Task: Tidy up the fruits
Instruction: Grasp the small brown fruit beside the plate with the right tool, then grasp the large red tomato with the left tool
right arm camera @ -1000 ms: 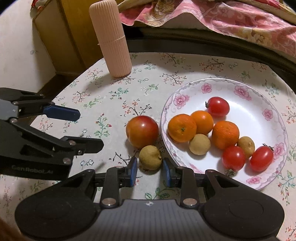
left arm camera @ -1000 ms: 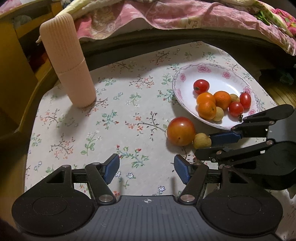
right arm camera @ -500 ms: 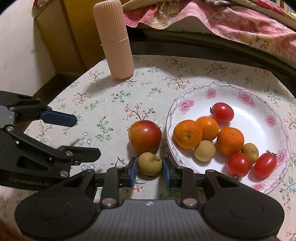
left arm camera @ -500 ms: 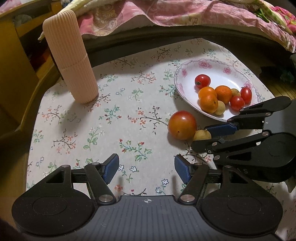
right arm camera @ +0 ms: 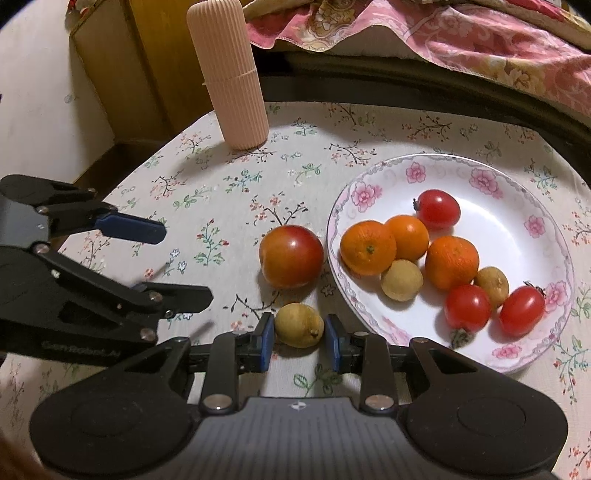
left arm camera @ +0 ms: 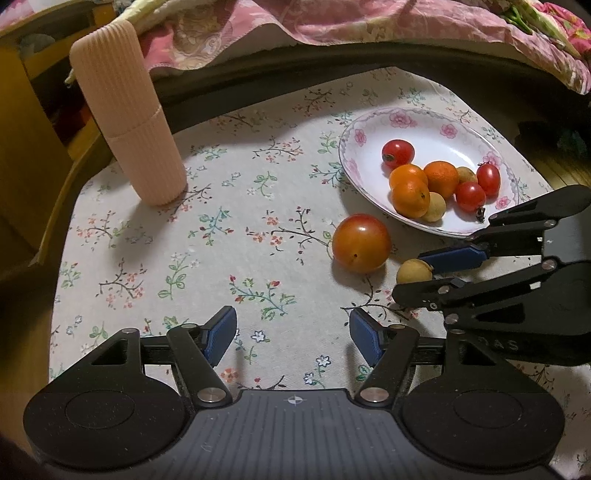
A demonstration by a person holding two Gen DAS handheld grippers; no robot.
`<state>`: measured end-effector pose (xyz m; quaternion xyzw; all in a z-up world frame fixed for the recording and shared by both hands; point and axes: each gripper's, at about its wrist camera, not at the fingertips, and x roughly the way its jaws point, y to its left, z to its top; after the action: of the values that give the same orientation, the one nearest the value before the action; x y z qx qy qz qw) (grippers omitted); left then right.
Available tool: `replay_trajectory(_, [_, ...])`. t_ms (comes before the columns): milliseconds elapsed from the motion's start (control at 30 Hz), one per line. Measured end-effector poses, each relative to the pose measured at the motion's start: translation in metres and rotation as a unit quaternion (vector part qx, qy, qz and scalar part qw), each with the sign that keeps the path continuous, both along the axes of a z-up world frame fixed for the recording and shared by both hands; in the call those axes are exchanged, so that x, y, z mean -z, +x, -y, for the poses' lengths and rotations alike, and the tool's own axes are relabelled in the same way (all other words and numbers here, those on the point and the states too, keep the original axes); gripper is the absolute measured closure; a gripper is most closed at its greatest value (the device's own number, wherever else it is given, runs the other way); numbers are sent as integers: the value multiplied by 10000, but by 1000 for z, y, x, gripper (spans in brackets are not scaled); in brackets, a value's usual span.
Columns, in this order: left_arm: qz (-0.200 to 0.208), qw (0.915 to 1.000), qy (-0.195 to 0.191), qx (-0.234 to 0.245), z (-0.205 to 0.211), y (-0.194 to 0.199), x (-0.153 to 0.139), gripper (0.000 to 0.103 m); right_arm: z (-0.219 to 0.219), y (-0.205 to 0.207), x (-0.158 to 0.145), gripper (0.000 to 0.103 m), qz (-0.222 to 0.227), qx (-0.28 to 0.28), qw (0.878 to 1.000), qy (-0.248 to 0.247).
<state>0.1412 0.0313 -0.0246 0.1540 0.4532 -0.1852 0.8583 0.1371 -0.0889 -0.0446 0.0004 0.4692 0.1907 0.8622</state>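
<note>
- The small yellow-brown fruit sits on the counter low in the middle of the right wrist view, right between the blue pads of the right tool.
- That tool's pads flank the fruit closely on both sides; a thin gap shows on the right side, so I cannot tell whether it is pinched yet or only bracketed.
- In the left wrist view the same fruit shows at the right of the frame, between the right tool's two fingers.
- Just above it in the frame lies the big red-orange tomato, on the cloth, close beside the rim of the plate but outside it.
- The flowered plate fills the right half of the right wrist view and holds three oranges, three small red tomatoes and two more small yellow-brown fruits, bunched together.
- The left tool hangs at the bottom centre of its own view with its pads spread wide and nothing between them, over bare flowered cloth.
- The ribbed pink cylinder stands upright at the upper left, well apart from the fruit.
- A pink patterned blanket drapes along the top of the frame beyond the counter's edge.
</note>
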Motion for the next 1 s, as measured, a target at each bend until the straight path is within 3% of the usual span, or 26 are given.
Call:
replay_trajectory(600, [-121, 9996, 52, 241, 34, 14, 13, 28, 31, -16, -3, 71, -240, 174, 9995, 106])
replay_trajectory(1000, [-93, 9996, -121, 236, 52, 32, 23, 25, 43, -17, -4, 71, -366, 270, 9987, 247])
